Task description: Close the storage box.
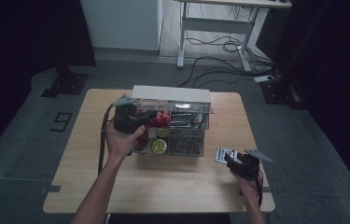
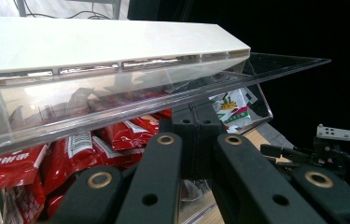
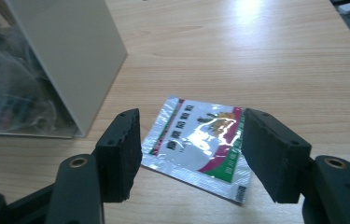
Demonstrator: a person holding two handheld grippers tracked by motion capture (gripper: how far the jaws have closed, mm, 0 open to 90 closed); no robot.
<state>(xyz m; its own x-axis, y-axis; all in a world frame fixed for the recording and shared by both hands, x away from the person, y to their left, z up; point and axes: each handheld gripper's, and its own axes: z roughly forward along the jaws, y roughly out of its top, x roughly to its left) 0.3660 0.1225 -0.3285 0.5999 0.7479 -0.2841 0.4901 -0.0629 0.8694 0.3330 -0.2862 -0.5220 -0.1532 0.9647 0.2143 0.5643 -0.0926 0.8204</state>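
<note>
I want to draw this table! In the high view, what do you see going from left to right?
Left gripper in the person's hand → clear box of snack packets → silver packet lying flat on the table → right gripper, fingers open.

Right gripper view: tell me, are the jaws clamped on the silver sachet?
No. The right gripper has its jaws spread apart above the silver sachet, which lies flat on the wooden table, untouched by either pad.
</note>
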